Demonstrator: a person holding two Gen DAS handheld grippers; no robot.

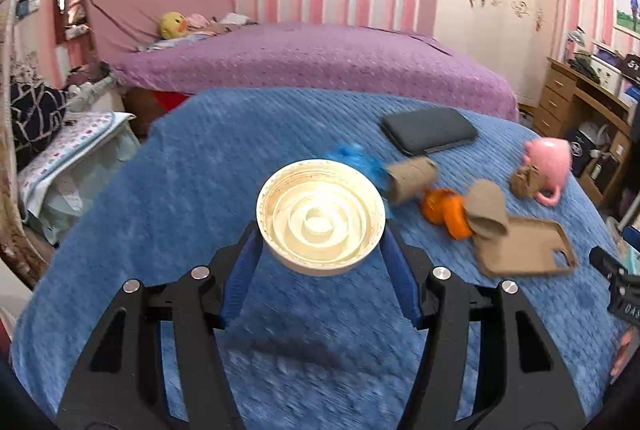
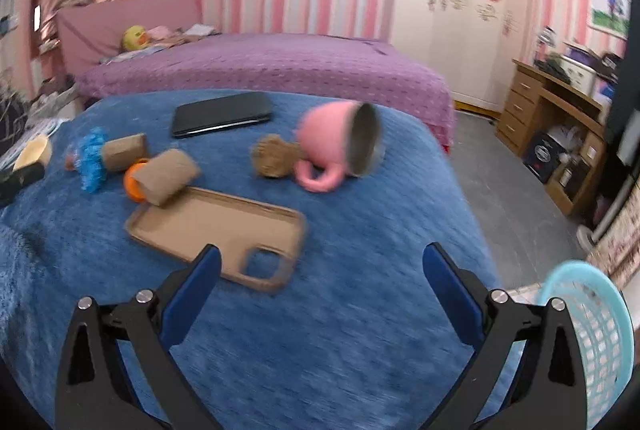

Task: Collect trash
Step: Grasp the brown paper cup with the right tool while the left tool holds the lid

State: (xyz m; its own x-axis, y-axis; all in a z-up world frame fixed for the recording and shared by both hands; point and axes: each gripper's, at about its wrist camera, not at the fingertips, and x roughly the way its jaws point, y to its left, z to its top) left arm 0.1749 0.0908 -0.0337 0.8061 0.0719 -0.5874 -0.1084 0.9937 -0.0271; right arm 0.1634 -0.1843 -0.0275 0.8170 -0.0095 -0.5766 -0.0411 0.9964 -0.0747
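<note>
My left gripper [image 1: 320,230] is shut on a cream round plastic lid [image 1: 320,216] and holds it above the blue cloth-covered table [image 1: 180,197]. The lid also shows in the right wrist view [image 2: 36,151] at the far left. Behind it lie a blue crumpled scrap [image 1: 356,157], two cardboard tubes [image 1: 412,175] [image 1: 486,209], an orange peel [image 1: 444,211] and a brown paper ball [image 1: 526,181]. My right gripper [image 2: 320,270] is open and empty, above the table near a tan phone case [image 2: 216,226]. A light blue basket [image 2: 592,334] is at its lower right.
A pink mug [image 2: 340,141] lies on its side by the paper ball [image 2: 274,155]. A black phone [image 2: 222,113] lies at the table's far side. A purple bed [image 2: 260,69] stands behind. A wooden desk [image 2: 560,133] is at right, grey floor between.
</note>
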